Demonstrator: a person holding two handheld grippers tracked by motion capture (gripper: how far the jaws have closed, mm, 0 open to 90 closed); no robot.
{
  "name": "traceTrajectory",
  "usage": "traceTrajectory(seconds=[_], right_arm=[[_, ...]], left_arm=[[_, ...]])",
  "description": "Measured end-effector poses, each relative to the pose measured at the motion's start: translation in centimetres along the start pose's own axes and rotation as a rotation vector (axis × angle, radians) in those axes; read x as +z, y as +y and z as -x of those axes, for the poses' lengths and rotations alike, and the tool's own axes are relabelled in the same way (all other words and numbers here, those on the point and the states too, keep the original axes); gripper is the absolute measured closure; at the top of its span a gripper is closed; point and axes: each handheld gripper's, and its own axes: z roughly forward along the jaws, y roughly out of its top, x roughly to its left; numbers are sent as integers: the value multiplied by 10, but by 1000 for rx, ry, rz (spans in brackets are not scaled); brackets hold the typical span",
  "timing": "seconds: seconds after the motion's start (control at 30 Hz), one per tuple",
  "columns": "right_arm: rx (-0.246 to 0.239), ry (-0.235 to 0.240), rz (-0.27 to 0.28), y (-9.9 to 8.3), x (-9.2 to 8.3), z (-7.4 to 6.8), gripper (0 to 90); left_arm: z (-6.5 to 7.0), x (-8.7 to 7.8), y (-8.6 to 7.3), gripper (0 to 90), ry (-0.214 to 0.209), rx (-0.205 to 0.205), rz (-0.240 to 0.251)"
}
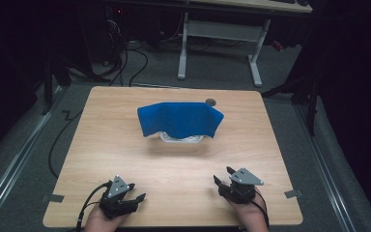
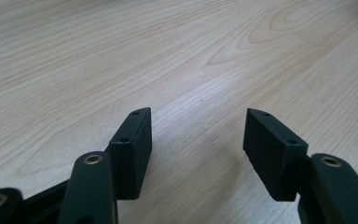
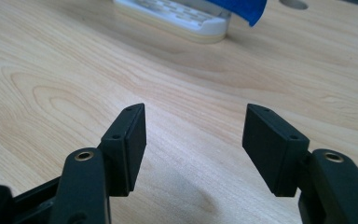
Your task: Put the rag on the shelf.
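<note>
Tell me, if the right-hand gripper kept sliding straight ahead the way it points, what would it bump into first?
Probably the white basket under the blue cloth. The open right gripper has bare wooden table ahead until there, though its line may run slightly right of the basket.

- A cloth [image 1: 180, 121] lies near the centre of the worktop [image 1: 125, 154], a little toward twelve o'clock.
- The cloth drapes over a tray [image 1: 181, 138], whose six o'clock edge sticks out from under it.
- A round hole [image 1: 210, 102] sits in the worktop just at one o'clock of the cloth, near the far edge.
- The left gripper [image 1: 134, 192] is at seven o'clock, near the worktop's near edge, well apart from the cloth.
- The right gripper [image 1: 223, 175] is at five o'clock, likewise well apart from the cloth.
- Bare worktop lies between the two grippers.
- Beyond the worktop, at twelve o'clock, a desk frame [image 1: 220, 31] stands on the floor.
</note>
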Motion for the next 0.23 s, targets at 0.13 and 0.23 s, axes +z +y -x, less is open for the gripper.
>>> traceTrajectory(seconds=[0.13, 0.23], right_arm=[[-5, 13, -24, -2, 4, -1, 402], [-3, 14, -32, -5, 3, 0, 400]], left_arm=[[0, 1, 3, 429, -8, 0, 10], [-1, 1, 5, 429, -4, 1, 26]])
